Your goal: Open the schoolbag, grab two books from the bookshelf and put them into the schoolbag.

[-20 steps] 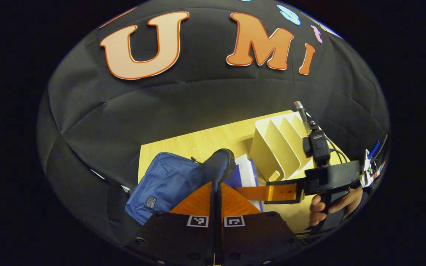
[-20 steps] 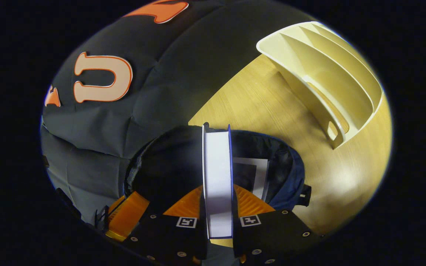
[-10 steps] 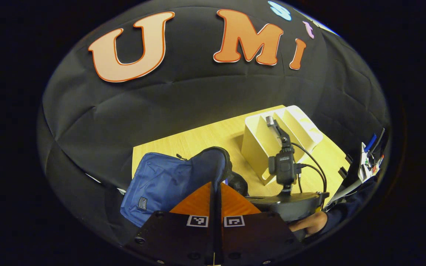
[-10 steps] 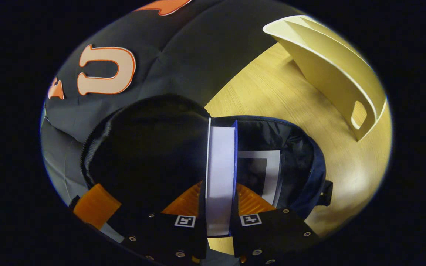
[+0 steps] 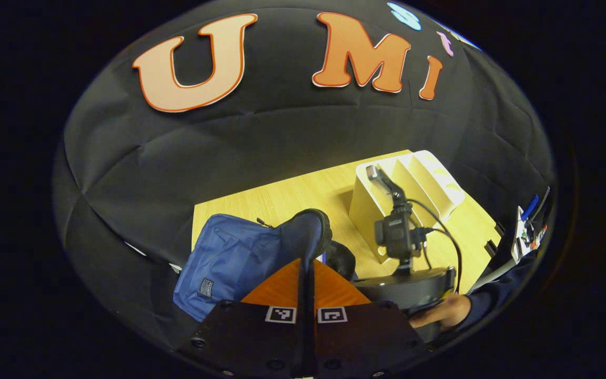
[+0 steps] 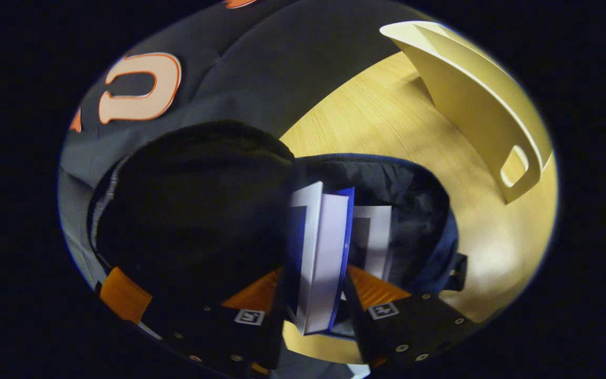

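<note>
Two books in the open blue schoolbag (image 6: 429,221) on the worktop (image 6: 387,121): blue-covered book (image 6: 326,247) between parted right gripper (image 6: 311,295) fingers, second book (image 6: 379,237) behind. Left gripper (image 5: 307,273) clamped on schoolbag flap.

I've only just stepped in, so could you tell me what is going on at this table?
A person is packing a blue schoolbag. The left hand-held gripper pinches the bag's flap and holds it open. The right hand-held gripper, jaws spread, has a book between them, going into the mouth beside another book. The bookshelf stands empty.
</note>
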Motion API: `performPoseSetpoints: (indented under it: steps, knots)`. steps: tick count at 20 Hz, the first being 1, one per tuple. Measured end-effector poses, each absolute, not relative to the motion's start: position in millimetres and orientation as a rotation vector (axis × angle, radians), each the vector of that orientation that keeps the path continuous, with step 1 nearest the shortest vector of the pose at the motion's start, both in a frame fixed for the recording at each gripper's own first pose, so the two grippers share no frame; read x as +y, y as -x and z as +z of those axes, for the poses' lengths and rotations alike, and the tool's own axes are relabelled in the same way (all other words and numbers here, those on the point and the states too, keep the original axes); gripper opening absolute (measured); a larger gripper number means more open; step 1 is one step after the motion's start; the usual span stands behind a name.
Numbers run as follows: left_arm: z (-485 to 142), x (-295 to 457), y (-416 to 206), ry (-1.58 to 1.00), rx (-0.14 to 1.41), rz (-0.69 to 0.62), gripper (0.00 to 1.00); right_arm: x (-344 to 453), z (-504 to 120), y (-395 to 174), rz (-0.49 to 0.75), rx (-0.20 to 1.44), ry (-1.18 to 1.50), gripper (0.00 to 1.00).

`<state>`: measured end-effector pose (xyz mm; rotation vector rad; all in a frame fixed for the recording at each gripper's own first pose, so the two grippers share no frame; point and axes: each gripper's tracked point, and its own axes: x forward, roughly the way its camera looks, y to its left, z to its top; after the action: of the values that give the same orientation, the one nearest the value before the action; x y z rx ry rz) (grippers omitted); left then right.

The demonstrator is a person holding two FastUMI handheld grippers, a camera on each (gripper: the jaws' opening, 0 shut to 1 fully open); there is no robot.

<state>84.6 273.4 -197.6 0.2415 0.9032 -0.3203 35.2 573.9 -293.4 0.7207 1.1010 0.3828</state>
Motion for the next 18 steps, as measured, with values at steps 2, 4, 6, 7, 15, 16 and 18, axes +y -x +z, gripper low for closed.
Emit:
performPoseSetpoints:
  steps: [2,4,6,7,15,16,18]
  knots:
    - [-200.1,272.6,-85.6,-0.238,0.904,-0.316,0.01,553.7,-285.0,-38.7,0.374,1.056,-0.662,0.80]
    - [-203.2,270.5,-86.6,-0.237,0.901,-0.313,0.01,533.1,-270.2,-47.3,0.361,0.995,-0.625,0.88]
    - [-207.6,267.8,-85.5,-0.237,0.900,-0.310,0.01,504.7,-252.5,-62.4,0.335,0.902,-0.564,0.93]
    - [-210.8,265.4,-84.9,-0.241,0.900,-0.315,0.01,488.6,-243.7,-71.5,0.312,0.847,-0.525,0.96]
    - [-230.5,231.6,-73.4,-0.214,0.900,-0.302,0.18,344.2,-180.5,-100.4,0.146,0.600,-0.329,0.97]
    - [-229.7,223.2,-68.6,-0.199,0.903,-0.304,0.21,331.9,-176.7,-100.1,0.153,0.601,-0.337,0.97]
    - [-225.8,205.2,-65.6,-0.183,0.883,-0.300,0.50,307.6,-165.9,-97.2,0.157,0.580,-0.344,0.97]
